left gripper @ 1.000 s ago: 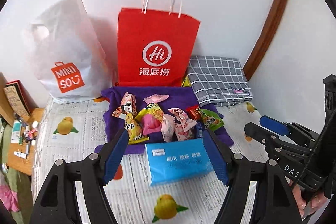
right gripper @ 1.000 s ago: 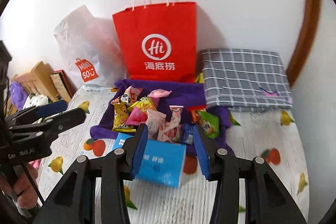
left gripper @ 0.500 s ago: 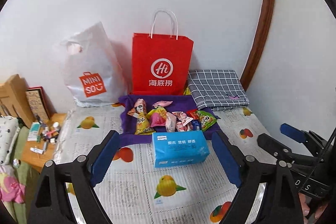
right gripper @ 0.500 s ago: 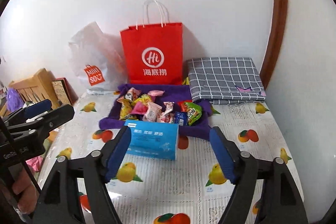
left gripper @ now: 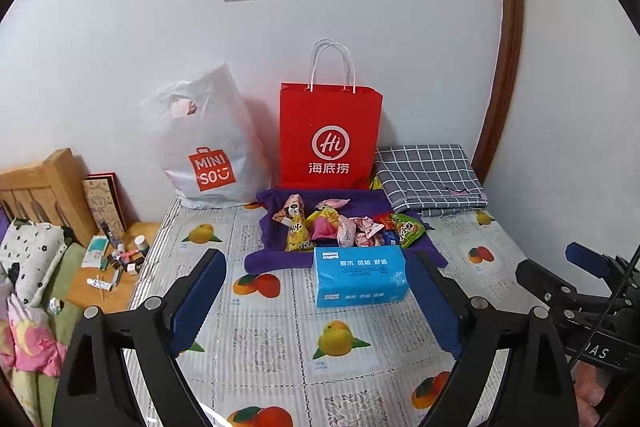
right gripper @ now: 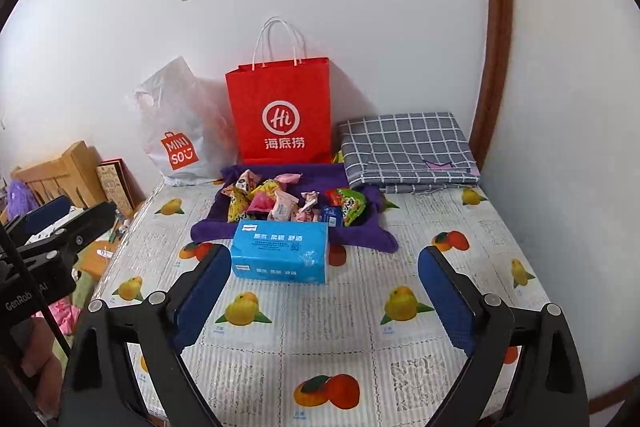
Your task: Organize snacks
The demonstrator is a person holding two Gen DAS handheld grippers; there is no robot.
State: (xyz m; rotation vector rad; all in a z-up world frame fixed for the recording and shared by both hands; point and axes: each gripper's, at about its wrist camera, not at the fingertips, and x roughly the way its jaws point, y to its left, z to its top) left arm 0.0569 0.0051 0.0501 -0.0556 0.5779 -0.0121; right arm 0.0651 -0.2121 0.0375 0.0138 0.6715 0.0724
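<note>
Nearest you, both claws hang wide apart and hold nothing: your left claw (left gripper: pixel 316 301) and your right claw (right gripper: pixel 324 297) each frame the blue tissue pack (right gripper: pixel 280 253), which lies on the fruit-print bed cover (right gripper: pixel 400 307) without touching either. Just behind the pack, the snacks (right gripper: pixel 288 203) sit heaped on a purple cloth (right gripper: pixel 360 231), probably gathered there so they stay together for sorting. Beyond them, the red paper bag (right gripper: pixel 280 111) and the white plastic bag (right gripper: pixel 180 135) stand against the wall, likely as places to put the snacks. A folded checked cloth (right gripper: pixel 408 147) lies to the right.
</note>
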